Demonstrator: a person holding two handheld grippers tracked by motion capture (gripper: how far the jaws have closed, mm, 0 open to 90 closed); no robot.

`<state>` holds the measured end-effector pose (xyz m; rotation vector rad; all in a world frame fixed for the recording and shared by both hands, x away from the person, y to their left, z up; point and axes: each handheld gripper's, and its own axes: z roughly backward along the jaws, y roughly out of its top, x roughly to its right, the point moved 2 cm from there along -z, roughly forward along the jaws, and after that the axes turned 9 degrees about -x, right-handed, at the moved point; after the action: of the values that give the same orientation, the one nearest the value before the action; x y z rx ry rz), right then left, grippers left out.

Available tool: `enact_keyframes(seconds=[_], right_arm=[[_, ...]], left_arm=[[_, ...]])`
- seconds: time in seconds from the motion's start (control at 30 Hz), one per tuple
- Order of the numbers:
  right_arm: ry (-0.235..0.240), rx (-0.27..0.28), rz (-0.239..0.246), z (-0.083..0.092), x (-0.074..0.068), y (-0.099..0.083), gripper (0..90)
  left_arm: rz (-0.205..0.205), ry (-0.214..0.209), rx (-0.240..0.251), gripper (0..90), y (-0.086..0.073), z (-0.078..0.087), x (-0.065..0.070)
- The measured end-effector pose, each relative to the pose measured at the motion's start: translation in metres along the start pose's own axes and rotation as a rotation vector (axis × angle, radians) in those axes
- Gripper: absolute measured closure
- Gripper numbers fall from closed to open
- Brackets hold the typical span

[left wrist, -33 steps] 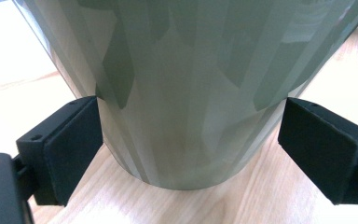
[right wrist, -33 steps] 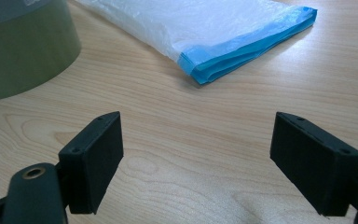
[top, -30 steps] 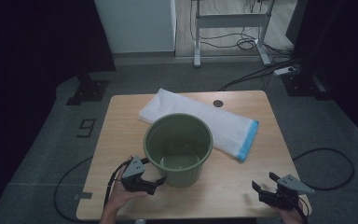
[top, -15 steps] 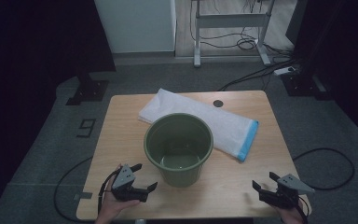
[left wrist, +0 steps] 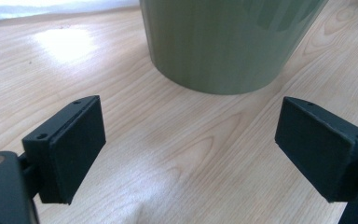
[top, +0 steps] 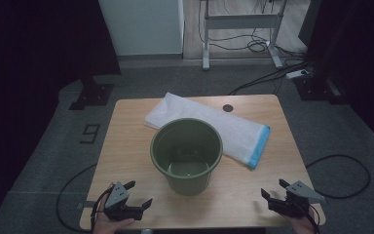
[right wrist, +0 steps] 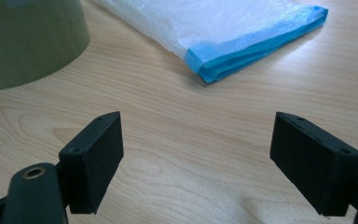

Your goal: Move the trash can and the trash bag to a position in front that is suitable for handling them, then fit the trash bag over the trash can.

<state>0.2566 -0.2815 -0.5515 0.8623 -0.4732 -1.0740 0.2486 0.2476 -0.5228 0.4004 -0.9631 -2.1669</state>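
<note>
From the high view we count two grippers, one bucket, one folded bag and one table. Our left gripper (top: 137,194) sits at the near left edge of the wooden table (top: 126,146), jaws spread wide and empty; the green bucket (top: 186,155) stands just ahead of it and to its right, apart from it. Our right gripper (top: 276,190) rests at the near right corner, jaws likewise wide and holding nothing; the bucket lies well off to its left, and the single folded white plastic bag with a blue edge (top: 214,127) lies ahead of it, behind the bucket. In the left gripper view we see that gripper's (left wrist: 191,149) two black jaws far apart over bare wood, with the bucket's wall (left wrist: 228,42) close ahead between them, not touching either jaw. In the right gripper view, that gripper's (right wrist: 198,161) two jaws stand equally wide; the bag's blue edge (right wrist: 256,49) lies ahead of them, and the bucket (right wrist: 28,37) stands ahead to the left.
</note>
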Motion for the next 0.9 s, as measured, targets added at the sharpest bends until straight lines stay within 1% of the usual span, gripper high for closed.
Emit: enact_keyframes(seconds=[0.1, 0.2, 0.3, 0.37, 0.4, 0.43, 0.5, 0.57, 0.6, 0.63, 0.67, 0.7, 0.8, 0.9], right_arm=[[-0.004, 0.002, 0.021, -0.002, -0.005, 0.006, 16.7], [-0.006, 0.003, 0.043, -0.009, -0.008, 0.015, 16.7], [-0.003, 0.001, 0.053, -0.017, -0.011, 0.026, 16.6], [-0.011, -0.003, 0.065, -0.023, -0.011, 0.035, 16.7], [-0.011, -0.021, 0.079, -0.033, -0.011, 0.044, 16.7], [-0.011, -0.021, 0.079, -0.033, -0.011, 0.044, 16.7], [0.002, -0.054, 0.099, -0.047, -0.011, 0.054, 16.8], [0.01, -0.066, 0.104, -0.057, -0.011, 0.061, 17.2], [0.018, -0.076, 0.107, -0.064, -0.011, 0.064, 17.4], [0.02, -0.088, 0.113, -0.07, -0.011, 0.068, 17.4], [0.01, -0.104, 0.124, -0.081, -0.012, 0.075, 18.0], [0.01, -0.104, 0.124, -0.081, -0.012, 0.075, 18.0], [0.017, -0.117, 0.137, -0.097, -0.017, 0.086, 20.0], [0.029, -0.139, 0.141, -0.113, -0.021, 0.093, 22.1]], left_arm=[[0.005, 0.0, -0.003, 8.1, -0.001, 0.0, -0.002], [-0.001, 0.004, -0.014, 8.1, -0.002, -0.001, -0.004], [0.01, -0.002, -0.016, 8.2, -0.005, -0.002, -0.008], [0.02, -0.004, -0.019, 8.2, -0.007, -0.003, -0.009], [0.022, -0.004, -0.023, 8.2, -0.008, -0.004, -0.01], [0.021, -0.004, -0.029, 8.2, -0.009, -0.004, -0.01], [0.02, 0.0, -0.044, 8.3, -0.012, -0.005, -0.01], [0.033, 0.0, -0.046, 8.8, -0.014, -0.006, -0.01], [0.03, 0.007, -0.055, 8.8, -0.016, -0.006, -0.009], [0.031, 0.012, -0.061, 8.8, -0.017, -0.006, -0.009], [0.032, 0.011, -0.063, 8.8, -0.019, -0.007, -0.008], [0.032, 0.012, -0.068, 8.8, -0.02, -0.006, -0.008], [0.039, 0.019, -0.074, 8.8, -0.024, -0.005, -0.006], [0.04, 0.026, -0.08, 8.9, -0.027, -0.002, -0.004]])
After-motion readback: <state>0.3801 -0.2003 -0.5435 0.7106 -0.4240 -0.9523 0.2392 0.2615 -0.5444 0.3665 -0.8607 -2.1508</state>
